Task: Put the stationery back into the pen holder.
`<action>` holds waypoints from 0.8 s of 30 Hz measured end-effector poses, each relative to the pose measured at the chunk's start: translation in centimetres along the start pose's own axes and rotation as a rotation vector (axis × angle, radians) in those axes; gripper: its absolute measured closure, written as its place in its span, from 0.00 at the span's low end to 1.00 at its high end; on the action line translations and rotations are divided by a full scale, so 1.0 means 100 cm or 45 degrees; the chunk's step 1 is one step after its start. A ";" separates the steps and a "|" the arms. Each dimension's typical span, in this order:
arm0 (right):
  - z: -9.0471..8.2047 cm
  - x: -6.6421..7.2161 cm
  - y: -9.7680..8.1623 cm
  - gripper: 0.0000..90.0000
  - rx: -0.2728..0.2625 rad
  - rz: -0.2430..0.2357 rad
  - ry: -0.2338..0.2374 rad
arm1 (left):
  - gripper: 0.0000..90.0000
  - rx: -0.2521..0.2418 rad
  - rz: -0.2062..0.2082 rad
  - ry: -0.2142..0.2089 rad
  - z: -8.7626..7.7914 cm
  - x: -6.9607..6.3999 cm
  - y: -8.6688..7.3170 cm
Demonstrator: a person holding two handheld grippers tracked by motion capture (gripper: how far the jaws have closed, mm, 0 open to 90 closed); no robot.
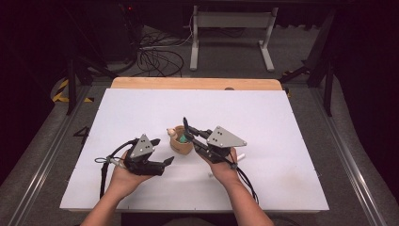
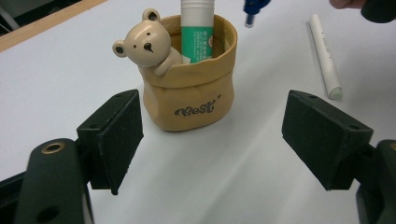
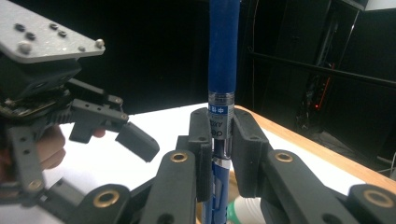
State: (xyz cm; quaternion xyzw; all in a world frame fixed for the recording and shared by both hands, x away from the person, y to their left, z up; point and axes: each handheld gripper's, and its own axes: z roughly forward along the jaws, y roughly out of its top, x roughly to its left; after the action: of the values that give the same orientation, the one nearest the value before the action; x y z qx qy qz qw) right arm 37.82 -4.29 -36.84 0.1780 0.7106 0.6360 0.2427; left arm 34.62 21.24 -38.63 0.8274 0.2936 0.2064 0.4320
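A tan bag-shaped cup (image 2: pixel 189 93) with a bear figure (image 2: pixel 145 44) on its rim stands mid-table (image 1: pixel 181 141). A glue stick (image 2: pixel 197 28) with a green label stands inside it. My left gripper (image 2: pixel 219 140) is open, its pads a little short of the cup on either side, and nothing is between them; in the high view it (image 1: pixel 168 161) lies to the left of the cup and nearer the person. My right gripper (image 3: pixel 218 135) is shut on a blue pen (image 3: pixel 223 56), held upright. In the high view the pen (image 1: pixel 187 126) stands over the cup's mouth.
A white marker (image 2: pixel 324 56) lies flat on the white board (image 1: pixel 263 117) right of the cup, close to the right hand (image 1: pixel 241 156). A wooden strip (image 1: pixel 197 83) borders the board's far edge. Beyond it are a floor with cables and a white table frame.
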 end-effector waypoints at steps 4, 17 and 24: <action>0.009 -0.002 -0.002 0.89 -0.003 0.010 0.001 | 0.23 0.002 0.000 0.005 -0.001 0.001 0.000; 0.025 -0.006 -0.016 0.89 0.073 -0.079 -0.053 | 0.24 -0.003 -0.002 0.008 -0.001 0.001 0.000; 0.031 -0.012 -0.026 0.89 0.118 -0.096 -0.095 | 0.24 -0.007 -0.007 0.005 -0.001 0.001 0.000</action>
State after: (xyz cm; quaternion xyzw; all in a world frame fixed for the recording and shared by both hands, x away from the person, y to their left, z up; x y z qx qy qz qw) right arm 40.73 -2.79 -39.52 0.1860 0.7359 0.5858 0.2843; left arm 34.62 21.39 -38.58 0.8251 0.2961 0.2076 0.4341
